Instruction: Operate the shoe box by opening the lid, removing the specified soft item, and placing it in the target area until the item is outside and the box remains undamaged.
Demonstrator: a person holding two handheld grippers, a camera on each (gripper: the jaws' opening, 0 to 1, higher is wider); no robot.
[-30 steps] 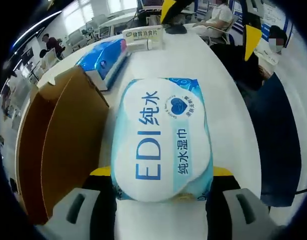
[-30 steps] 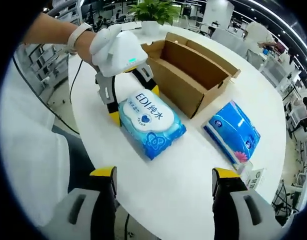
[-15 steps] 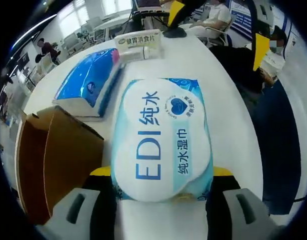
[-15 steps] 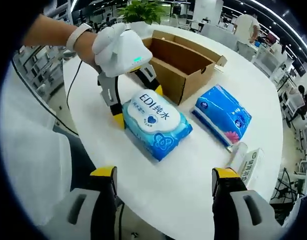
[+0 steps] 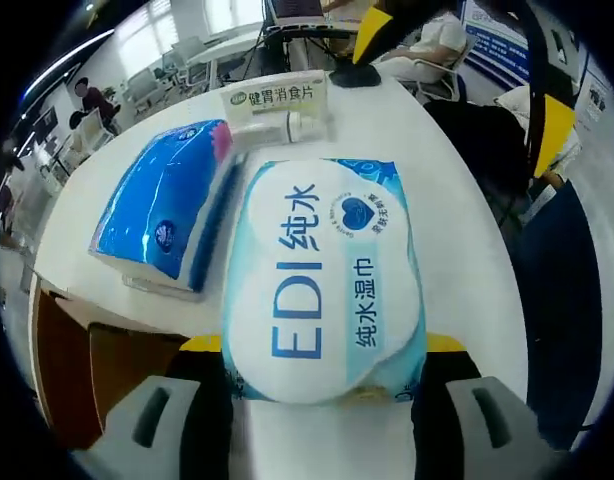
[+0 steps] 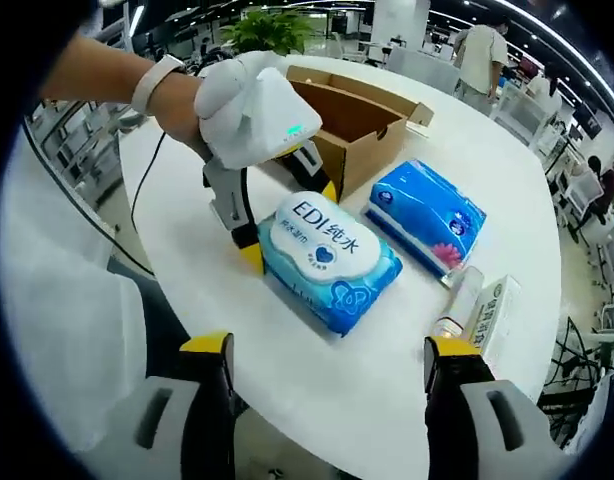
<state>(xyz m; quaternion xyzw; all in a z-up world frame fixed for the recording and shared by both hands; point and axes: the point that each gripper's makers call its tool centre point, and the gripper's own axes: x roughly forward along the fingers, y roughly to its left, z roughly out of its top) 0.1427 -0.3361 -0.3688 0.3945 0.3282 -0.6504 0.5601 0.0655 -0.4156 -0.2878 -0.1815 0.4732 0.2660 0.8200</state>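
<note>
A pale blue pack of wet wipes [image 5: 322,280] printed "EDI" sits between the jaws of my left gripper [image 5: 325,345], which is shut on its near end. In the right gripper view the same pack [image 6: 332,250] lies low over the white table [image 6: 187,215], held by the left gripper [image 6: 290,224] under a gloved hand. Whether the pack touches the tabletop is unclear. The open cardboard shoe box [image 6: 357,115] stands behind it, brown inside, and its corner [image 5: 87,370] appears at lower left. My right gripper [image 6: 329,347] is open and holds nothing.
A blue tissue pack [image 6: 427,212] lies just right of the wipes, also seen as a blue pack [image 5: 162,215]. A small white carton [image 6: 495,315] and a small bottle [image 6: 457,300] sit near the table edge. A potted plant [image 6: 272,25] and seated people are beyond the table.
The left gripper has carried the wipes pack away from the box, up alongside the blue tissue pack. The right gripper stays open.
</note>
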